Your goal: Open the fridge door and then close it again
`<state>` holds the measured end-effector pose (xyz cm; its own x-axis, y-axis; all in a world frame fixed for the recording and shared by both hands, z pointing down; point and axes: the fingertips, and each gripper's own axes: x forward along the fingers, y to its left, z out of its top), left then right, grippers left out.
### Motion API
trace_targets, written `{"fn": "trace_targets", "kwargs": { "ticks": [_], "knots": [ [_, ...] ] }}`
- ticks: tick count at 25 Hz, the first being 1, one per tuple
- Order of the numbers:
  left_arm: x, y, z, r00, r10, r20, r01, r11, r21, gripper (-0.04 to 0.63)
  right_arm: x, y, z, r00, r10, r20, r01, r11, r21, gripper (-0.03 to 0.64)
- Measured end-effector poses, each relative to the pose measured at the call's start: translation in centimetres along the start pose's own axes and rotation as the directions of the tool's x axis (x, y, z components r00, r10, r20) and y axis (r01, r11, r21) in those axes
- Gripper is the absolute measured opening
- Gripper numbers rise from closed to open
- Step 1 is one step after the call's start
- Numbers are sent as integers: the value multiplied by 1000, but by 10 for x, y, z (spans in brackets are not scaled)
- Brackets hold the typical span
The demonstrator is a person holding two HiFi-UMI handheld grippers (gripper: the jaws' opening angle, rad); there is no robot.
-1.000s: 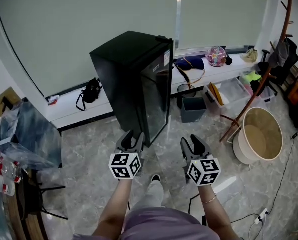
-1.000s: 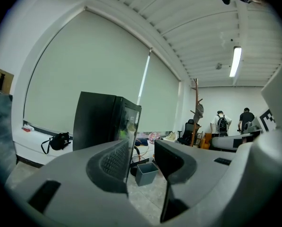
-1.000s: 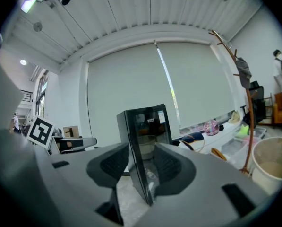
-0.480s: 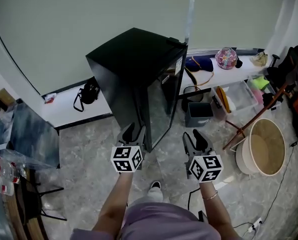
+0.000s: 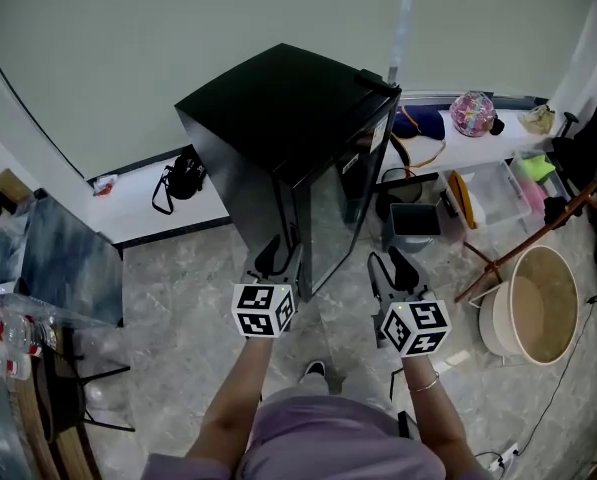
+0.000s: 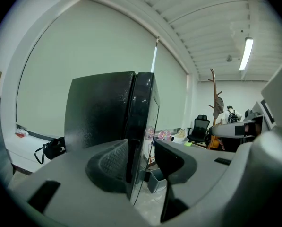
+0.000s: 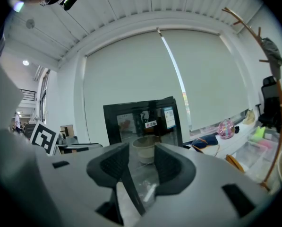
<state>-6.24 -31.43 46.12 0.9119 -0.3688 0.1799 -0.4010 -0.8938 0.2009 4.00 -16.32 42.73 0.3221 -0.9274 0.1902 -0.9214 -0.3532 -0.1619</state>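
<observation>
Where the room meets its window wall, a pale roller blind [image 5: 178, 48] fills the whole upper part of the head view. Below it lies a floor [image 5: 178, 278] of grey, marble-veined tiles. On those tiles stands the black fridge [image 5: 288, 138], its back toward a low white ledge [image 5: 138, 203] under the blind and its glass door [image 5: 353, 208] shut and mirroring the room. To the right sit a round beige tub [image 5: 538, 303], a leaning wooden coat rack [image 5: 523, 245] and a grey bin [image 5: 416, 223]. A black bag [image 5: 183, 180] rests on the ledge. The left gripper [image 5: 275, 258] is near the fridge's front corner and the right gripper [image 5: 391, 265] faces the door – each with jaws apart, gripping nothing.
</observation>
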Motion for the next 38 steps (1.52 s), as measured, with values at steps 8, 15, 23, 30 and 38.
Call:
{"fn": "trace_targets", "kwargs": {
  "ticks": [8,15,23,30,38],
  "knots": [
    [19,4,-4,996,83,-12,-83,996,-16,160,36,-13,13,994,109,-18,-109,994,-24,160],
    [32,3,-8,982,189,-8,-189,981,-43,160,60,-30,24,973,226,-38,-227,972,-51,160],
    [39,1,-23,962,271,-38,-273,960,-61,160,78,-32,20,936,343,-76,-347,936,-58,158],
    [49,0,-32,952,302,-48,-305,950,-71,158,82,-25,1,901,414,-131,-423,905,-46,158],
    [54,9,-36,944,327,-49,-329,943,-55,94,81,-21,-18,877,445,-180,-457,889,-28,158]
  ]
}}
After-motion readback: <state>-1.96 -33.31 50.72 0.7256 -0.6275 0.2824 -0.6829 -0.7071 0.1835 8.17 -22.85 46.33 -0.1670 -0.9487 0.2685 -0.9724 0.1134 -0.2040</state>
